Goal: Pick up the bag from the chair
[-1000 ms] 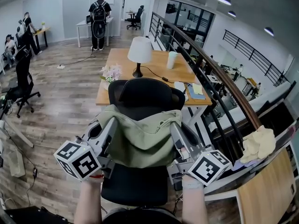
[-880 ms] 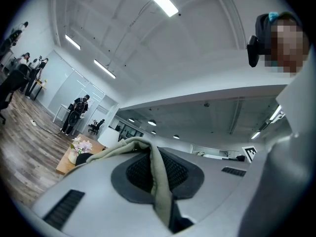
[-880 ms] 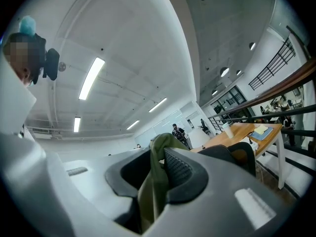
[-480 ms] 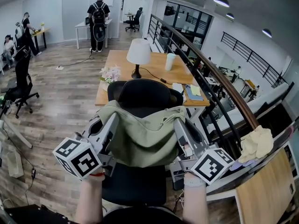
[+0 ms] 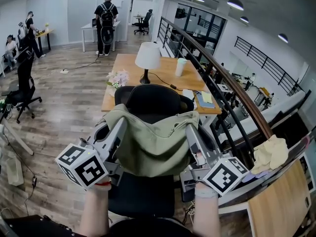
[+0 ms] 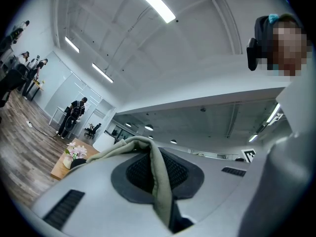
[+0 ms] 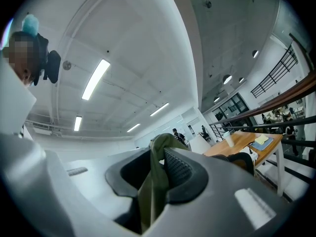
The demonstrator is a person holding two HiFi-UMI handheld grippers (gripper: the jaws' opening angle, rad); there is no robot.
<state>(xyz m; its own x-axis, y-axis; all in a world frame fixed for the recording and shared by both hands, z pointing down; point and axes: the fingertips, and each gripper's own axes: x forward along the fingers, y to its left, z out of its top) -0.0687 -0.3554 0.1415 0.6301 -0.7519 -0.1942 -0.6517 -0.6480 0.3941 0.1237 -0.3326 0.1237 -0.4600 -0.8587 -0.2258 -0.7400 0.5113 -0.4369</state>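
Note:
An olive-green cloth bag (image 5: 153,144) hangs stretched between my two grippers, lifted above the seat of a black office chair (image 5: 150,102). My left gripper (image 5: 120,124) is shut on the bag's left top edge; its pads pinch a fold of green fabric (image 6: 159,181). My right gripper (image 5: 190,129) is shut on the bag's right top edge, with green cloth (image 7: 153,181) squeezed between its pads. The chair's backrest shows behind the bag and the seat (image 5: 143,196) lies below it. Both grippers point slightly upward.
Behind the chair stands a wooden desk (image 5: 158,78) with a white lamp (image 5: 147,56), a cup (image 5: 180,66), flowers (image 5: 117,77) and books. A railing (image 5: 232,93) runs along the right. People stand at the far left and back. Another black chair (image 5: 22,90) is on the left.
Both grippers have risen a little with the bag, lifting it slightly higher over the seat. The grip on both edges is unchanged.

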